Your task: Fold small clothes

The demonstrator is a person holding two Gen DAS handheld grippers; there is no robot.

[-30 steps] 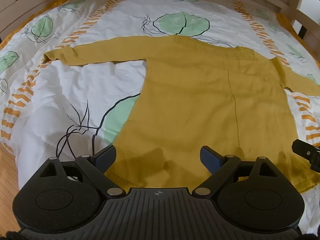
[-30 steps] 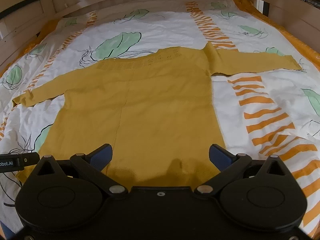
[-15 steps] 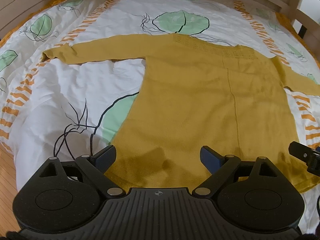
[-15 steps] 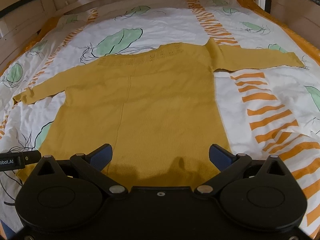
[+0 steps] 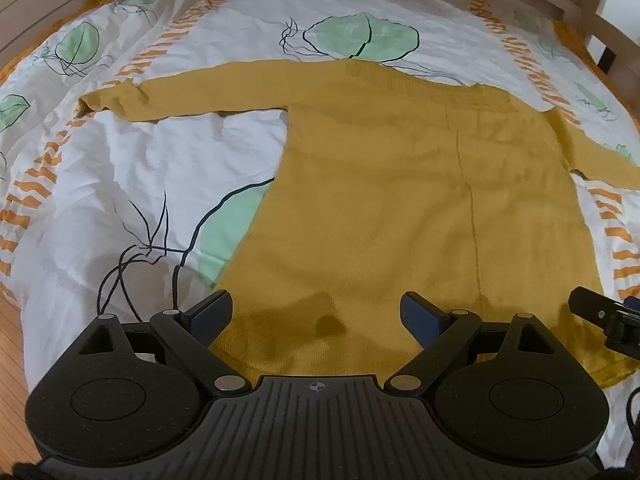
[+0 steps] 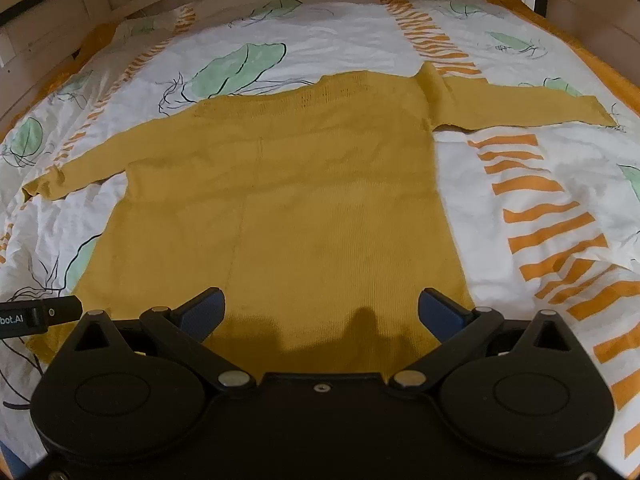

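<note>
Mustard sweater (image 5: 400, 208) lying flat mid-frame on the quilt (image 5: 168, 168), left gripper (image 5: 316, 312) and right gripper (image 6: 320, 308) both hovering spread and empty over its hem, apparently preparing the first fold; next needing a hem-corner pinch.

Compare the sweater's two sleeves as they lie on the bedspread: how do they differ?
In the right wrist view, the left sleeve slants down toward the near side, while the right sleeve runs almost straight sideways. The left sleeve's cuff looks bunched; the right sleeve's end lies flat with loose threads. Both are mustard yellow, spread out, unfolded on the bedspread.
</note>
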